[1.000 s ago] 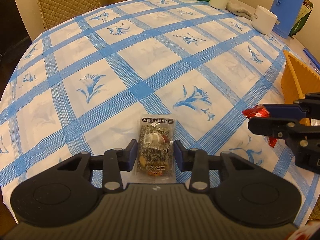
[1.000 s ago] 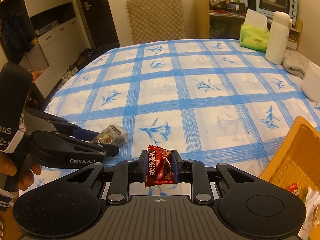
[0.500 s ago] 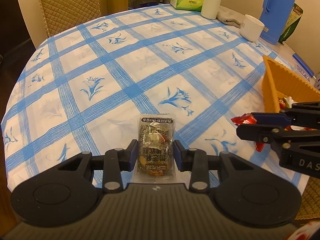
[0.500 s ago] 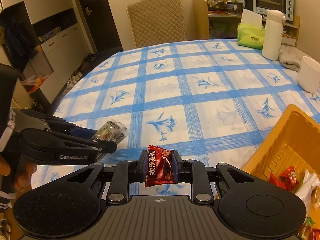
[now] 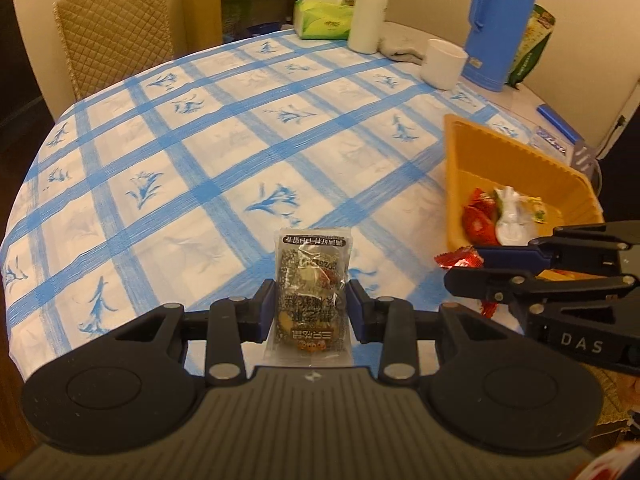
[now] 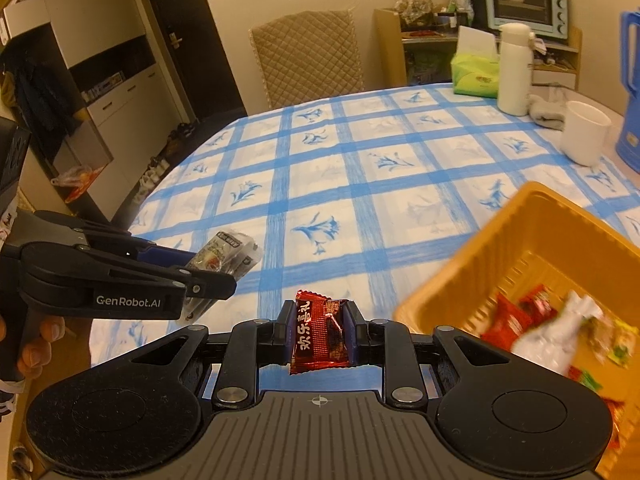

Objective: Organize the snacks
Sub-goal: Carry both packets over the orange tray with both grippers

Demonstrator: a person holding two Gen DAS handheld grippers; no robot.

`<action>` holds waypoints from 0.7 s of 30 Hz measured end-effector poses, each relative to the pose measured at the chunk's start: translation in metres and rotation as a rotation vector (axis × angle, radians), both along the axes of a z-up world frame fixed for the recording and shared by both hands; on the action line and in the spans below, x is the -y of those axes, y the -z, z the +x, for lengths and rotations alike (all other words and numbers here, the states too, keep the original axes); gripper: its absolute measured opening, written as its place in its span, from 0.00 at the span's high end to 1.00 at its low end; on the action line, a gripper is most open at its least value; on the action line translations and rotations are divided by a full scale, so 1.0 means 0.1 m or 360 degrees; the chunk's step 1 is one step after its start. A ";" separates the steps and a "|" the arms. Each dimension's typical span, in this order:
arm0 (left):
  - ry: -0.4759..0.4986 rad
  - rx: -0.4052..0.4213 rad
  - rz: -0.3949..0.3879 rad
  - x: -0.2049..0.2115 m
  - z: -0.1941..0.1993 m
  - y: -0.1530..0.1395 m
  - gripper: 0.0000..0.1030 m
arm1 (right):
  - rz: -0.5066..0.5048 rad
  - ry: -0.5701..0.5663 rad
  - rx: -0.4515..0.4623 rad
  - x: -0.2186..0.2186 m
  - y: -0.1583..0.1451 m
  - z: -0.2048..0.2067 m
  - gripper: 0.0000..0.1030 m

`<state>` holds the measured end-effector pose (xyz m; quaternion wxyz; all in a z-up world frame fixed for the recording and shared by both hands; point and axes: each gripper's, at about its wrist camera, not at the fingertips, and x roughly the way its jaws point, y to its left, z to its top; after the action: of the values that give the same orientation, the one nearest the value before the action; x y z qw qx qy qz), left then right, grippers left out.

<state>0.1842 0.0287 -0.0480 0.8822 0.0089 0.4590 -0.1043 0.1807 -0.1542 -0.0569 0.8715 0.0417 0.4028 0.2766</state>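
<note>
Two snacks are held above the bench near the orange tray [image 5: 516, 156]: a dark nut bar packet [image 5: 311, 288] is clamped in the left tongs [image 5: 311, 310], and a red candy wrapper [image 6: 320, 330] is clenched in the right tongs [image 6: 319, 330], just beside the tray's corner.

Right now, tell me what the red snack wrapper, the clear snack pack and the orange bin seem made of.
Red wrapper: probably metallised foil film, glossy, sharply creased with bright glints.
Clear pack: thin transparent plastic film; contents show through, crinkled highlights.
Orange bin: likely moulded plastic, matte, with ribbed walls and a rolled rim.
</note>
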 end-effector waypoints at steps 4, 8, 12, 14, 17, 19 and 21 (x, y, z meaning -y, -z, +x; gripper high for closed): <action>0.0087 0.0019 -0.0017 0.28 -0.08 -0.09 0.67 | 0.0018 0.0062 0.0003 0.26 -0.06 -0.16 0.76; 0.0185 0.0030 -0.0033 0.59 -0.12 -0.14 0.67 | 0.0023 0.0143 0.0001 0.55 -0.09 -0.29 0.76; 0.0285 0.0043 -0.0035 0.93 -0.13 -0.18 0.67 | 0.0017 0.0252 -0.0008 0.87 -0.09 -0.39 0.76; 0.0335 0.0052 -0.0039 1.10 -0.12 -0.19 0.67 | 0.0015 0.0309 -0.0011 1.02 -0.10 -0.43 0.76; 0.0404 0.0064 -0.0039 1.35 -0.10 -0.21 0.67 | 0.0008 0.0385 -0.0003 1.25 -0.12 -0.47 0.76; 0.0441 0.0069 -0.0040 1.51 -0.09 -0.21 0.67 | 0.0002 0.0427 0.0005 1.38 -0.15 -0.48 0.76; 0.0474 0.0072 -0.0039 1.66 -0.07 -0.20 0.67 | -0.0004 0.0463 0.0012 1.50 -0.16 -0.49 0.76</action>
<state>0.1776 -0.1368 -0.0278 0.8671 0.0683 0.4314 -0.2395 0.1321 -0.3046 -0.0407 0.9040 0.0976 0.3895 0.1470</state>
